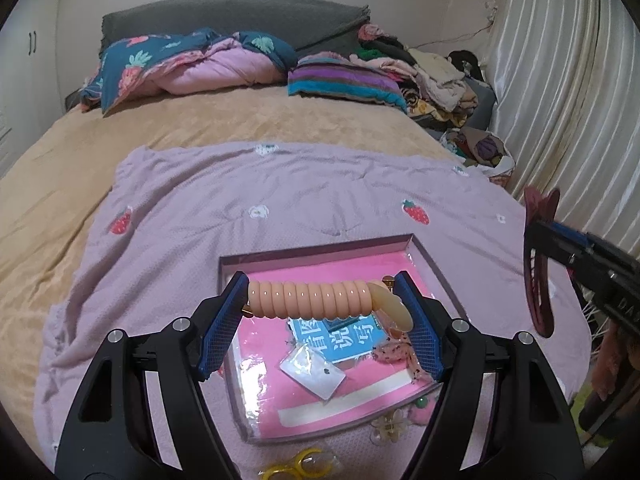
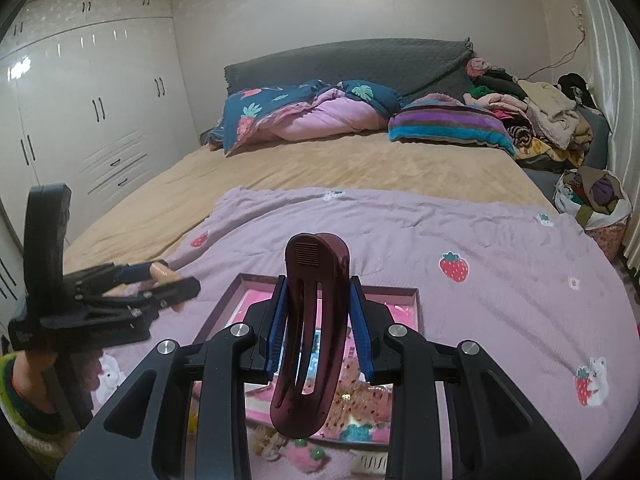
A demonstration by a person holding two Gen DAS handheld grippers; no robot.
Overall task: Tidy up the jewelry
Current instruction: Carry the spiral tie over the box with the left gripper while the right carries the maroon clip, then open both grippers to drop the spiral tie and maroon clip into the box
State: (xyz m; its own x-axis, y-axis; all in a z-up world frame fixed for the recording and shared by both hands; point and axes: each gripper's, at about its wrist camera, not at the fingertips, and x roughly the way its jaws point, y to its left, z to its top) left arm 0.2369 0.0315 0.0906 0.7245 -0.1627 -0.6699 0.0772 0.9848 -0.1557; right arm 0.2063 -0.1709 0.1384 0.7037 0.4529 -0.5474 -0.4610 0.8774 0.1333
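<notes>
My left gripper [image 1: 320, 302] is shut on a peach spiral hair clip [image 1: 304, 300], which spans crosswise between the blue pads [image 1: 226, 320]. It hangs above a shallow pink-lined box [image 1: 416, 242] lying on the lilac strawberry quilt [image 1: 280, 200]. My right gripper [image 2: 318, 320] is shut on a dark red curved hair clip [image 2: 308, 340], held upright over the same box [image 2: 256, 278]. In the left wrist view the right gripper [image 1: 560, 244] and its dark red clip [image 1: 538, 292] sit at the right edge. The right wrist view shows the left gripper [image 2: 160, 280] at the left.
The box holds a blue card [image 1: 340, 338], a small clear bag [image 1: 316, 376] and a speckled bow [image 1: 400, 354]. Yellow rings [image 1: 296, 466], a flower clip [image 1: 390, 426] and a strawberry clip [image 2: 304, 454] lie on the quilt in front. Pillows, a clothes pile [image 2: 540, 120], a wardrobe [image 2: 100, 120] and a curtain [image 1: 560, 100] surround the bed.
</notes>
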